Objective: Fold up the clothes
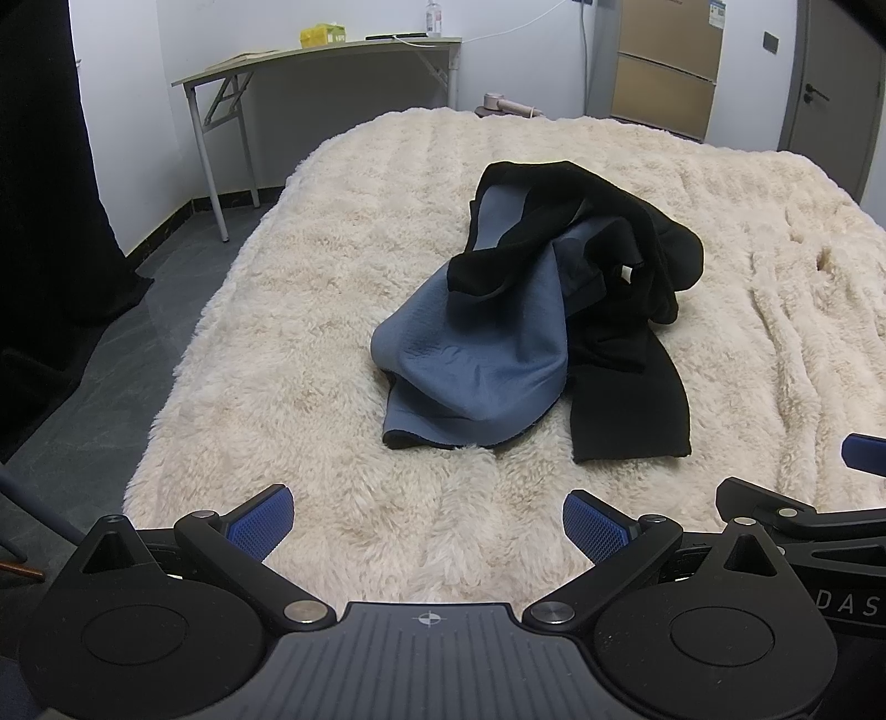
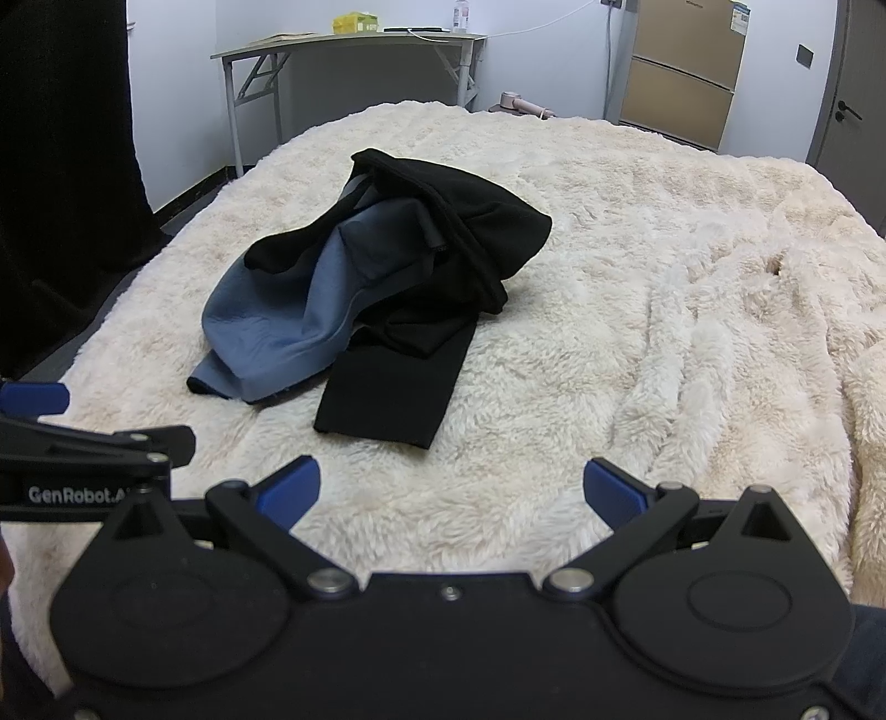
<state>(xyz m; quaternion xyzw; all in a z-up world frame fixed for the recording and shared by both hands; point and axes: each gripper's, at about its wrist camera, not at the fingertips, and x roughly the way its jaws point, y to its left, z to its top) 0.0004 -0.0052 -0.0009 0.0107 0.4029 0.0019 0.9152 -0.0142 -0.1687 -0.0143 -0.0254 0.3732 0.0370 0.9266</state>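
Cream shag covers the bed (image 1: pixel 310 343) in front of you, and on it lies one crumpled garment (image 1: pixel 531 310), black outside with a blue-grey lining turned out, heaped near the middle with one flat black end trailing toward you. You hold two tools: your left gripper (image 1: pixel 427 523) is spread wide with nothing between its two blue pads (image 1: pixel 260 523), and your right gripper (image 2: pixel 453 490) is spread just as wide and empty too. Both hover above the near edge of the bed, apart from the garment. Against the far wall you have one folding table (image 1: pixel 315 61) carrying one yellow box (image 1: pixel 322 34) and one clear bottle (image 1: pixel 433 19), with a tan cabinet (image 1: pixel 667 61) to its right. The left view shows a small white tag (image 1: pixel 626 272) on the black fabric that the right view hides; the right view shows printed lettering on the side of your left tool, and more of the rumpled blanket off to the right.
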